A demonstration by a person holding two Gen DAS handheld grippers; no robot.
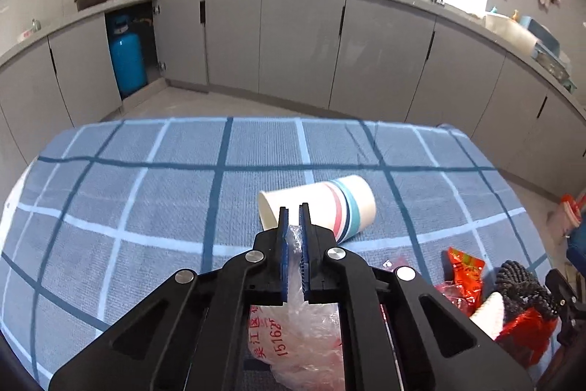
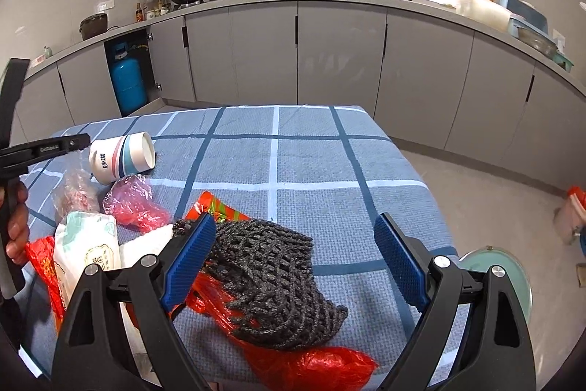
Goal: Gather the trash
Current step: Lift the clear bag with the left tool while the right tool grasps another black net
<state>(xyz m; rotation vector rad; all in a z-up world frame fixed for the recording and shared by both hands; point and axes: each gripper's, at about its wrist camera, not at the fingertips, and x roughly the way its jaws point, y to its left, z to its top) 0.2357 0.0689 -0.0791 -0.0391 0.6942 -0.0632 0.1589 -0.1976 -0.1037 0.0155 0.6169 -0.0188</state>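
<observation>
My left gripper (image 1: pixel 293 207) is shut on a clear plastic bag with red print (image 1: pixel 296 328), which hangs below it over the table; the bag also shows in the right wrist view (image 2: pixel 75 193). A paper cup with red and teal stripes (image 1: pixel 329 206) lies on its side just beyond the fingertips; it also shows in the right wrist view (image 2: pixel 122 162). My right gripper (image 2: pixel 295 240) is open over a dark foam net (image 2: pixel 278 284) that lies on a red plastic bag (image 2: pixel 311 361). A pink-red wrapper (image 2: pixel 133 204) and a white packet (image 2: pixel 88 248) lie at the left.
The table has a blue checked cloth (image 2: pixel 311 163). Red wrappers (image 1: pixel 463 268) lie at its right in the left wrist view. A round glass stool top (image 2: pixel 512 277) stands by the table's right edge. Grey kitchen cabinets (image 2: pixel 329 57) and a blue gas cylinder (image 2: pixel 128 79) stand behind.
</observation>
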